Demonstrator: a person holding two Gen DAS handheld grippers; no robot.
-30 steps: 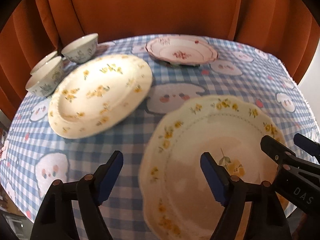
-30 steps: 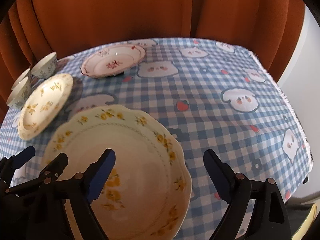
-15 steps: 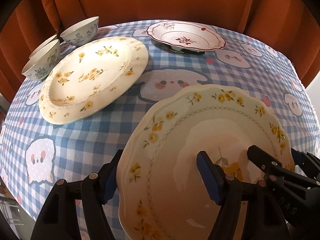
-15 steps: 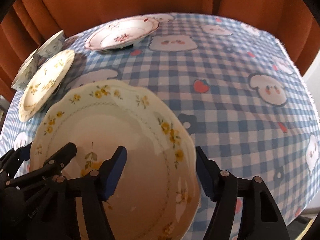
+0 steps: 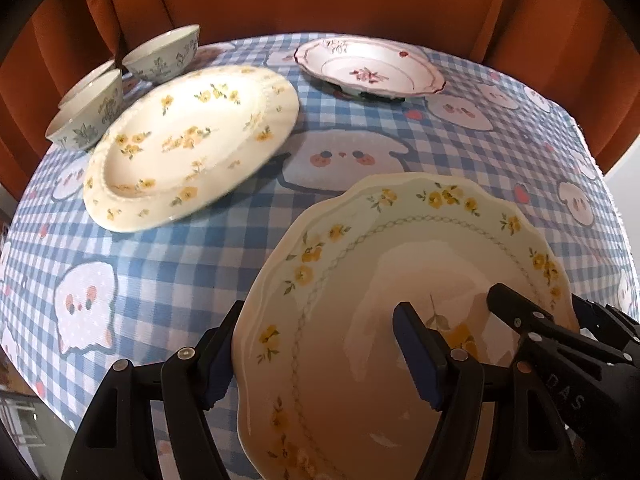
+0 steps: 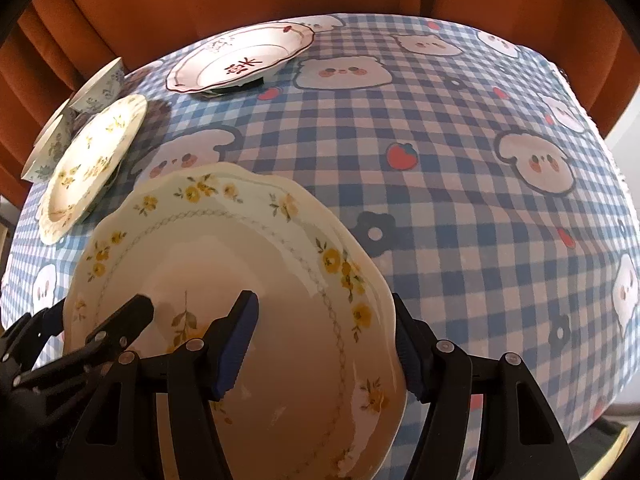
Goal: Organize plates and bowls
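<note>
Both grippers are now straddling the near plate (image 5: 400, 320), having closed in since a second ago. I am bracketing its opposite rims, left gripper (image 5: 324, 356) and right gripper (image 6: 324, 344) part-spread; whether pads are pressing is unclear. Next, I judge, comes an even lift toward the far plate (image 5: 188, 144). Bench (image 6: 460, 200) nearside is cut off.

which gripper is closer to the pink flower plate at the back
Left, slightly. The left gripper straddles the near plate's left rim, the right gripper its right rim; the pink flower plate sits far across the table from both.
</note>
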